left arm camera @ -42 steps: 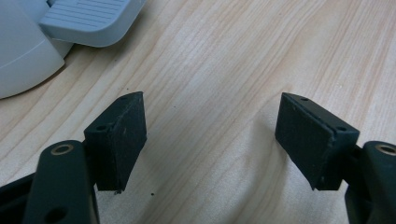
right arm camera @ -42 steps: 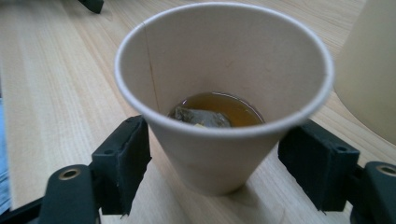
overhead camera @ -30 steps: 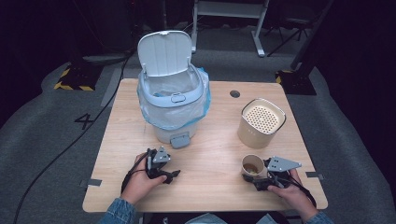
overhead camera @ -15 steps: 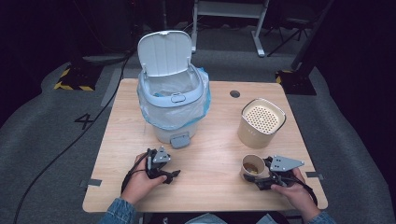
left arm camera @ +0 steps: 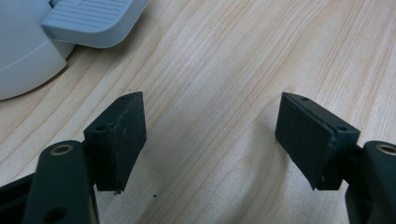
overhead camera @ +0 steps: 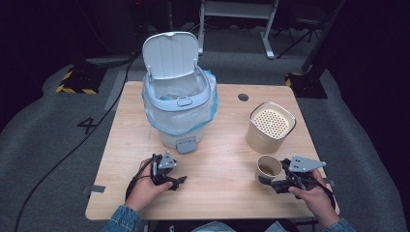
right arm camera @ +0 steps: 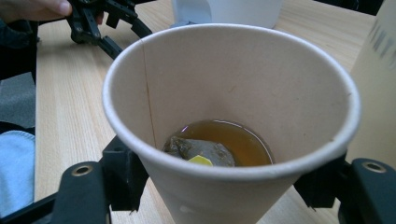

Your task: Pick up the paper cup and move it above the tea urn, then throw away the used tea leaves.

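Gripping the paper cup (right arm camera: 231, 121) in my right gripper (overhead camera: 274, 182), lower right of the high view, pads just closed on its sides near the base. The cup holds tea with a used tea bag (right arm camera: 198, 151) sitting in it, so it's a pick step with liquid aboard. My left gripper (overhead camera: 175, 180) is spread wide with nothing in it, parked on the tabletop (overhead camera: 227, 145) lower left, just in front of the bin pedal (overhead camera: 186, 145). The pedal bin (overhead camera: 178, 104) stands upper centre, lid up and liner in; the perforated-top canister (overhead camera: 270, 126) is just behind the cup. My read on the next move: lift level, clear the canister, no tilt until over the bin.
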Motion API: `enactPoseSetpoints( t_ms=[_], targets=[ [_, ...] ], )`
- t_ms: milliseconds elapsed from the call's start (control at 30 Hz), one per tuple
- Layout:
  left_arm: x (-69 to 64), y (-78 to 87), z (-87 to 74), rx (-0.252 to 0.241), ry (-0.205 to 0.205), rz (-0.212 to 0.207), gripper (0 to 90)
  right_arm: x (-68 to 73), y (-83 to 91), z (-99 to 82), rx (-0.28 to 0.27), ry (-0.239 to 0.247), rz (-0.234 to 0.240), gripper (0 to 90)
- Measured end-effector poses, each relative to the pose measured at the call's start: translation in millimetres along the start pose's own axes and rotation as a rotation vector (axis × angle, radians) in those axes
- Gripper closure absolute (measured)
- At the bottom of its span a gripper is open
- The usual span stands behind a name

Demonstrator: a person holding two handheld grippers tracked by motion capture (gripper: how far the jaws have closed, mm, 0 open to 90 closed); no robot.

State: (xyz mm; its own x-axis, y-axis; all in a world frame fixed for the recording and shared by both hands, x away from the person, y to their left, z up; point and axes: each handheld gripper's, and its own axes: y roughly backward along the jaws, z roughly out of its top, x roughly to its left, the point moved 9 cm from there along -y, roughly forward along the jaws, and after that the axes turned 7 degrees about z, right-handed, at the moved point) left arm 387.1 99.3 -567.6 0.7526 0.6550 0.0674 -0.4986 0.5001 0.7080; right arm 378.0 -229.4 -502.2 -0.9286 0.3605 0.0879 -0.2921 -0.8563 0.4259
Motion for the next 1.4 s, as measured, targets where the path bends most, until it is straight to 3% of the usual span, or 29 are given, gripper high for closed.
enactPoseSetpoints(
  t_ms=[300,400,667,1400],
  targets=[
    [0.1,-0.2,0.1,0.0,0.0,0.0,24.9,-5.8,12.5,16.9,-0.012,-0.012,0.0,31.4],
    [0.1,-0.2,0.1,0.0,0.0,0.001,24.9,-9.6,17.8,24.1,-0.004,0.008,-0.007,31.5],
    [1.5,1.2,-1.0,-0.002,-0.001,-0.017,25.1,-29.1,31.9,49.0,-0.007,0.042,-0.048,31.5],
    [6.0,3.2,-4.1,0.001,0.0,-0.003,24.2,-79.7,71.4,108.0,-0.022,0.079,-0.132,31.5]
  ],
)
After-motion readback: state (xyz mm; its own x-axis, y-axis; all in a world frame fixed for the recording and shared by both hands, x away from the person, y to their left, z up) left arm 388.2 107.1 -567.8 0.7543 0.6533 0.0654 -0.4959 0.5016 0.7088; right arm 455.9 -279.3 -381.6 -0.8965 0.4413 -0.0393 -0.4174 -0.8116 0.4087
